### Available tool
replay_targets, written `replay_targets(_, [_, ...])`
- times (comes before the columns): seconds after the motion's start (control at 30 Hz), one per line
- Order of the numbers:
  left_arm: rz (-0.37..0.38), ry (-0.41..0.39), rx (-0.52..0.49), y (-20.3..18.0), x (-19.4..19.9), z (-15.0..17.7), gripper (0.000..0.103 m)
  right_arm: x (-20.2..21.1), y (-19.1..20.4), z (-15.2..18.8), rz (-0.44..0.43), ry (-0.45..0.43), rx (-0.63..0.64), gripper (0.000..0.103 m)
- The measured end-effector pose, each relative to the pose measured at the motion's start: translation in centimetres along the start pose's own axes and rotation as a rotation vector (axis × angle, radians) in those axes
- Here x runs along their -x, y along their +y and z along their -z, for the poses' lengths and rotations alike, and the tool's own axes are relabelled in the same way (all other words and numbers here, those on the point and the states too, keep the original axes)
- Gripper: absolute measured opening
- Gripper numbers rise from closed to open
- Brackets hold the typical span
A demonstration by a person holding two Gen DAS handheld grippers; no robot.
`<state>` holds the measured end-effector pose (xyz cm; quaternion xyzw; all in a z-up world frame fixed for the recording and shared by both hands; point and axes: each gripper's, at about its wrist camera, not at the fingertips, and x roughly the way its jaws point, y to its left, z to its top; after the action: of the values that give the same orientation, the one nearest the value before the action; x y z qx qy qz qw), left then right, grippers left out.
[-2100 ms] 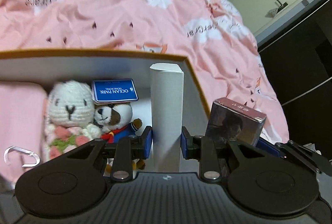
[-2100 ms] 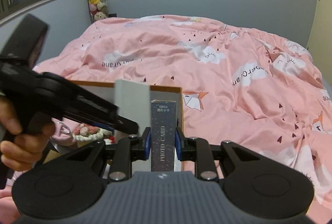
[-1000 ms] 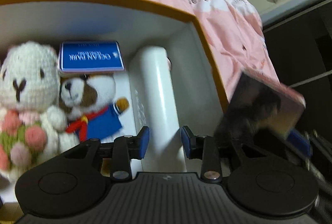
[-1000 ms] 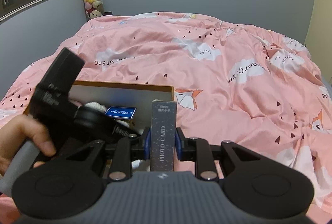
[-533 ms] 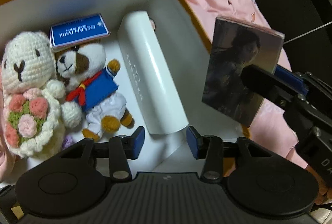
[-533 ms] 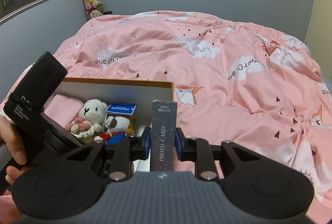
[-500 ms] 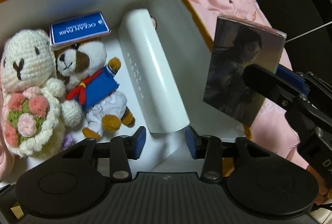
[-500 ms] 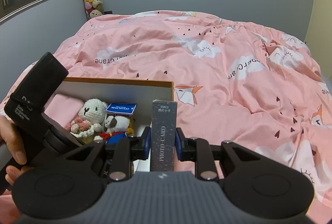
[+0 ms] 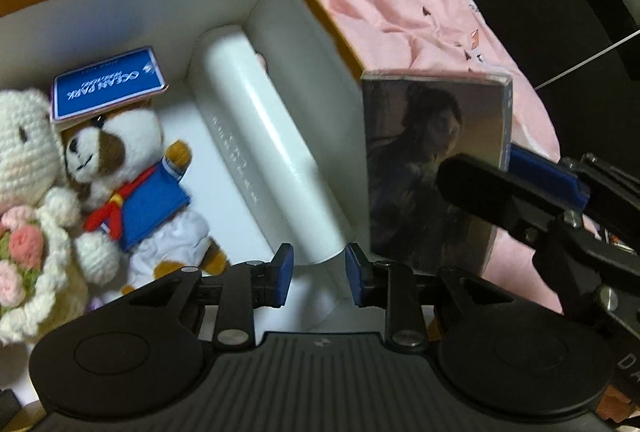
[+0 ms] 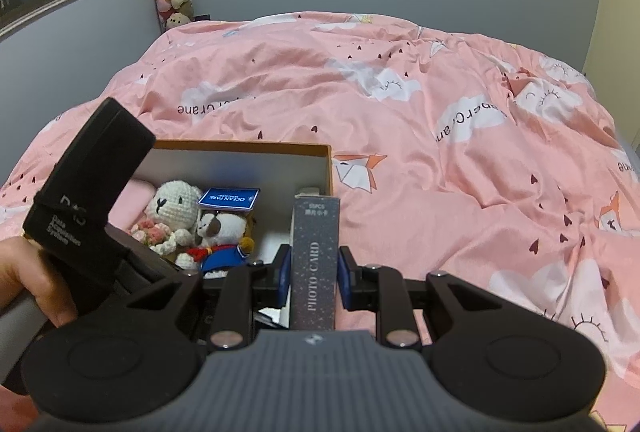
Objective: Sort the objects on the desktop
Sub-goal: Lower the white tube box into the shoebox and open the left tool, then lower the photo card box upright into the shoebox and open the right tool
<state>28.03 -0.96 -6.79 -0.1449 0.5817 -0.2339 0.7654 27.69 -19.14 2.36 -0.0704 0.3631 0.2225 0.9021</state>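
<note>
The photo card box (image 10: 315, 260) is clamped upright between the pads of the right gripper (image 10: 314, 274), held above the near right corner of the storage box (image 9: 316, 8), while the left gripper (image 9: 317, 274) is spread apart with nothing between its blue pads, its tips just off the near end of the white tube (image 9: 264, 156). The tube is seen lying along the right wall inside the storage box, with the sailor plush (image 9: 132, 184), the crocheted bear (image 9: 24, 200) and the blue Ocean Park card (image 9: 108, 88) packed to its left. The step in hand is judged to be the placing of the photo card box, and free room is scarce: only a narrow strip of white floor is visible at the near end, in front of the tube. A good placement is best made by the card box being lowered slowly, kept clear of the orange rim, and tipped flat or stood against the right wall before the grip is eased. The left gripper should be drawn aside first, so that the two tools are not knocked together. A drop from height should be avoided, since the tube might be set rolling into the plush toys.
</note>
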Motion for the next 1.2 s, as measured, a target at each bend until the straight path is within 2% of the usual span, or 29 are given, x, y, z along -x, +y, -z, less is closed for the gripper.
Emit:
replay_targets(0.13, [-0.001,-0.001,-0.004,-0.3,-0.2,0.0,0.032,0.2,-0.2,0.1,-0.007,0.001,-0.018,0.025])
replay_targets(0.27, [-0.037,-0.024,-0.007,-0.9,0.1,-0.3,0.032,0.4,0.0,0.1,-0.010,-0.004,-0.009,0.025])
replay_targets(0.4, [-0.036,-0.112,-0.010,-0.8,3.6,0.8,0.032,0.8,0.2,-0.1,-0.030,-0.012,-0.013,0.025])
replay_targets(0.57, [-0.095,-0.260,0.050,0.9,8.9,2.9,0.032,1.1,0.7,-0.6,-0.179,0.011,-0.067,0.025])
replay_targets(0.67, [-0.163,-0.312,0.105,2.6,11.8,4.2,0.032,0.6,2.1,-0.7,-0.292,0.049,-0.078,0.025])
replay_targets(0.77, [-0.213,-0.341,0.144,4.3,14.0,5.7,0.032,-0.2,4.2,-0.6,-0.362,0.084,-0.063,0.025])
replay_targets(0.93, [-0.277,-0.398,0.181,5.8,16.6,7.9,0.032,-3.0,7.2,-0.5,-0.390,0.169,-0.052,0.025])
replay_targets(1.13, [-0.299,-0.445,0.233,7.7,18.9,10.5,0.032,-5.6,9.0,-0.3,-0.379,0.284,-0.054,0.025])
replay_targets(1.2, [-0.286,-0.455,0.246,8.2,19.2,10.9,0.032,-6.1,9.3,-0.3,-0.379,0.308,-0.052,0.025])
